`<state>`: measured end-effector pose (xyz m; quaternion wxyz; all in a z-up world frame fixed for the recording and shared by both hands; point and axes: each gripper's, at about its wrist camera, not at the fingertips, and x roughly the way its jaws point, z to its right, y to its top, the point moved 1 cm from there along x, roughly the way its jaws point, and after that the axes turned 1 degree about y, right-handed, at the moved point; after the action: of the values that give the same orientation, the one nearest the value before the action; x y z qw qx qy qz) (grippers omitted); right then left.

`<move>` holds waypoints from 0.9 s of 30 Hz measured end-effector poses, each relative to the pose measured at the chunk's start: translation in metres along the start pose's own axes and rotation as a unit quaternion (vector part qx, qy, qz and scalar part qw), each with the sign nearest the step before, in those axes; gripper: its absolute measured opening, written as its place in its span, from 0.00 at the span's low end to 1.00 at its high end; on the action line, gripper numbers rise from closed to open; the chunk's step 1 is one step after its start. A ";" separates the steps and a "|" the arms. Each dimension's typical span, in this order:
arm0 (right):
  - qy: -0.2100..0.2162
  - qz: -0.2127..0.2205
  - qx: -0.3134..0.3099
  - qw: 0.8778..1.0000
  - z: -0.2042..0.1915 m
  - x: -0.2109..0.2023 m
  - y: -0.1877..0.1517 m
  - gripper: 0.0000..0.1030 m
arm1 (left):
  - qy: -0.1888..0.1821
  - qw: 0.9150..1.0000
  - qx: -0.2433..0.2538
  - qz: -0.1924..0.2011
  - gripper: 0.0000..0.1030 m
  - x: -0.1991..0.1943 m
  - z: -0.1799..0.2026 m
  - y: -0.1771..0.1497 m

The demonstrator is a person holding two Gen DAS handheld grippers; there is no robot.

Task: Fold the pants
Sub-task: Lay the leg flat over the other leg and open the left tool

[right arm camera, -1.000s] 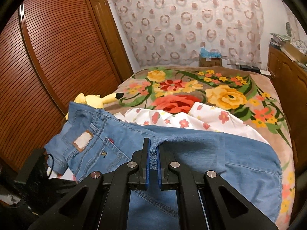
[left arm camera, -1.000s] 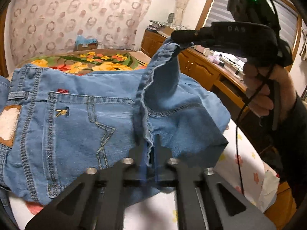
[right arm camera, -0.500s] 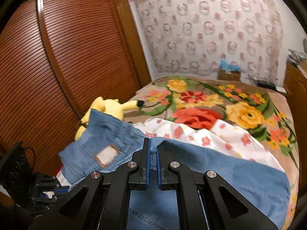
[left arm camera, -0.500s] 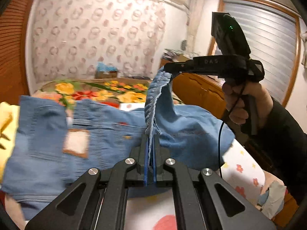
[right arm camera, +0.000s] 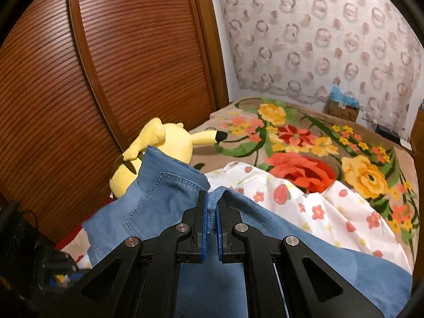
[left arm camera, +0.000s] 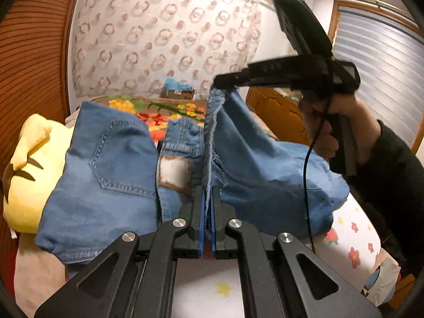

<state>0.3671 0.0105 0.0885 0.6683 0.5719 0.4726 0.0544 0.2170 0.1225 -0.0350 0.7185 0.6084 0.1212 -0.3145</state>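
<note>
Both clamped on the jeans (left arm camera: pixel 111 159): my left hand-held gripper (left arm camera: pixel 208 206) pinches a frayed hem edge at lower centre, my right hand-held gripper (right arm camera: pixel 211 212) a denim fold. Jeans hang lifted over the bed (right arm camera: pixel 304 137), draped against a yellow plush toy (right arm camera: pixel 164 143) at left. Stitched back pocket, pale patch (left arm camera: pixel 173 171), floral sheet (right arm camera: pixel 331 206) underneath, slatted wardrobe door (right arm camera: pixel 119 53) behind.

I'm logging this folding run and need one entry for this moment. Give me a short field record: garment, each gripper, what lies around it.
garment: blue jeans, hem edge lifted, waist end draped toward the plush
left gripper: shut on the hem edge
right gripper: shut on the same edge
surface: floral-print white sheet over a flowered blanket
nearby: yellow plush toy beside the jeans
</note>
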 end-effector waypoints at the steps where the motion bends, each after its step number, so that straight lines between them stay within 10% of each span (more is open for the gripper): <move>1: -0.002 -0.007 -0.002 1.000 -0.001 0.008 0.001 0.05 | 0.001 1.000 -0.003 -0.004 0.04 0.002 -0.003 0.000; 7: -0.022 -0.041 0.000 0.999 -0.002 0.033 0.000 0.19 | 0.015 0.999 -0.007 -0.035 0.07 0.017 -0.008 -0.010; 14: -0.050 -0.014 0.020 0.998 0.017 -0.003 -0.001 0.39 | 0.019 0.999 -0.009 -0.024 0.46 0.018 -0.008 -0.009; 27: -0.092 0.004 0.064 0.994 0.082 -0.129 -0.109 0.39 | 0.042 0.998 0.026 -0.035 0.34 0.047 0.016 -0.003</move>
<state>0.3028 -0.1641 0.0644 0.6705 0.6182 0.4093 -0.0257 0.2483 0.0931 -0.0598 0.6854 0.6347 0.1644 -0.3168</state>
